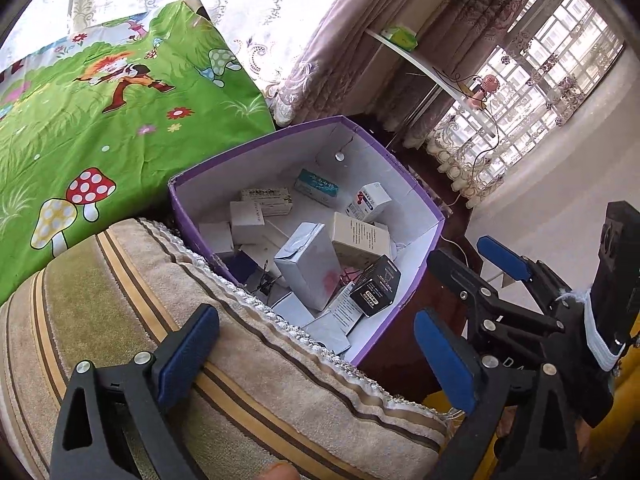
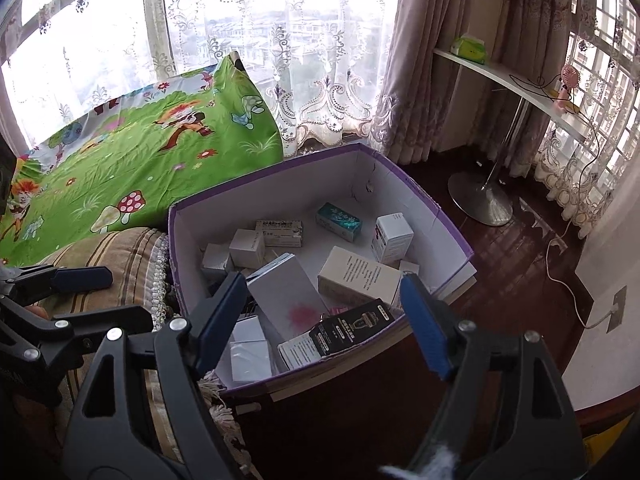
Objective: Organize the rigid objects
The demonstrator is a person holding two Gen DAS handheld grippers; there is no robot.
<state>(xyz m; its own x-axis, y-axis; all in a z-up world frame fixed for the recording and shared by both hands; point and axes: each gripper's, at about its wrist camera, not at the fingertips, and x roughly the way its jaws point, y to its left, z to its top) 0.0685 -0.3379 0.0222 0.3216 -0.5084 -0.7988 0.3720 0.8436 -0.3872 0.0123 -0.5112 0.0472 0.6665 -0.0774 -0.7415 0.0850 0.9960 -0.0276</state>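
A purple box [image 1: 404, 184] [image 2: 436, 204] with white inner walls holds several small cartons. Among them are a tall silver-white carton [image 1: 308, 268] [image 2: 288, 292] with a red smear, a black carton [image 1: 376, 286] [image 2: 348, 328], a cream carton [image 1: 360, 236] [image 2: 356, 276] and a teal carton [image 1: 316, 188] [image 2: 338, 220]. My left gripper [image 1: 316, 354] [image 2: 92, 300] stands open over the striped cushion, left of the box, with nothing between its pads. My right gripper [image 2: 322, 320] [image 1: 472, 260] stands open above the box's near rim, its pads clear of the cartons below.
The box rests on a dark wooden stand beside a striped beige cushion [image 1: 224, 344] [image 2: 120, 252]. A green cartoon sheet [image 1: 104, 128] [image 2: 140, 160] lies behind. To the right are a white shelf table [image 2: 516, 80], dark floor and a cord to a wall socket [image 2: 616, 308].
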